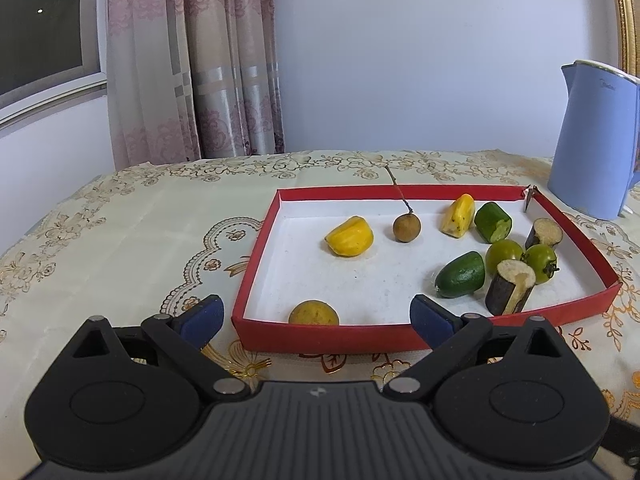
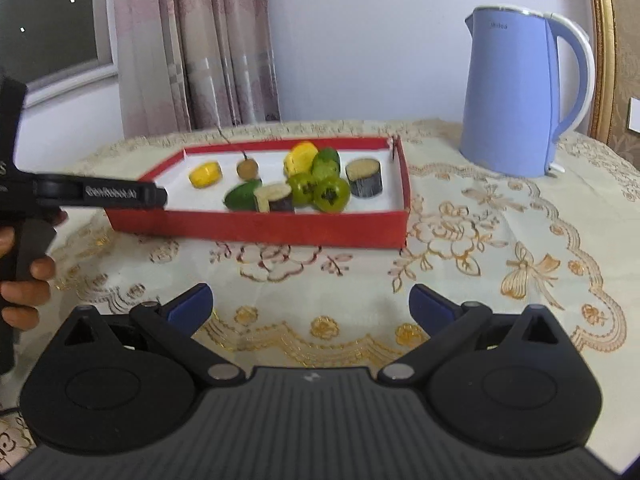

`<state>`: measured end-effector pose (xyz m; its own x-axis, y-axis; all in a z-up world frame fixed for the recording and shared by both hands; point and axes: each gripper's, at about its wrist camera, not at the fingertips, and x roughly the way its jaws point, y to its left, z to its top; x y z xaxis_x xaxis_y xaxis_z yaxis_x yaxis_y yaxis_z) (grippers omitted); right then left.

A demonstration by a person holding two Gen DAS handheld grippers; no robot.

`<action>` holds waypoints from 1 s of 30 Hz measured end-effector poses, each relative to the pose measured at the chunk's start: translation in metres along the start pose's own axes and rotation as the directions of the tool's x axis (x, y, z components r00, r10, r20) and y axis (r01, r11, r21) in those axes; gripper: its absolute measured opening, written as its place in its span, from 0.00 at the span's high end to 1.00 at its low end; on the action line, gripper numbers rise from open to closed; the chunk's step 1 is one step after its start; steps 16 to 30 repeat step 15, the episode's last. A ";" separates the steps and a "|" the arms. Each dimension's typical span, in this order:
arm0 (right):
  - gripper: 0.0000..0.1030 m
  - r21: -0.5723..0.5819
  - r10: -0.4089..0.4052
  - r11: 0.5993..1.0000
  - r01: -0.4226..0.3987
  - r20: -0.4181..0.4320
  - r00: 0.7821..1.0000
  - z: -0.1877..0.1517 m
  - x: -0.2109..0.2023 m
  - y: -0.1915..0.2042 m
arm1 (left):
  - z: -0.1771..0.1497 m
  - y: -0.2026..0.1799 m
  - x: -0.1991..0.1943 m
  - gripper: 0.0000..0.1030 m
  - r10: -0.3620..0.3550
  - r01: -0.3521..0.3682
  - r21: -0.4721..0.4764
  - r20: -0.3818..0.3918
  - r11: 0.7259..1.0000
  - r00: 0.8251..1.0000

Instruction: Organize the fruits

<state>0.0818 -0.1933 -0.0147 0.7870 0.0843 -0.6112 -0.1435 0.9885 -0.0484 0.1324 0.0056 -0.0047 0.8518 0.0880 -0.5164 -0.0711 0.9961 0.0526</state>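
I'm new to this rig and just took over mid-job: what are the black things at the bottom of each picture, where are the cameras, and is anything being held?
Each picture comes from a camera on a hand-held gripper, looking along its two blue-tipped fingers. The left gripper hovers at the near wall of the red tray; the right gripper sits further back over the tablecloth. Both are open and hold nothing. A hand grips the left tool's handle. The tray holds yellow pieces, a longan, green fruits and dark cut pieces. A blue kettle stands behind.

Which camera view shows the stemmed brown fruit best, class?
The left wrist view: the brown fruit lies unobstructed in the red tray, stem fully visible. The right wrist view shows it smaller and blurred.
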 end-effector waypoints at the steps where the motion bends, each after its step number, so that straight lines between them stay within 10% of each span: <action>1: 0.00 -0.004 -0.010 1.000 0.010 -0.017 1.000 0.000 0.003 0.001 | 0.000 0.000 -0.001 0.03 0.002 -0.002 0.004 0.004 1.000 1.000; 30: 0.00 -0.029 -0.082 0.996 0.079 -0.118 0.990 -0.004 0.019 0.004 | -0.001 -0.004 -0.005 0.03 -0.011 0.011 0.030 0.017 1.000 1.000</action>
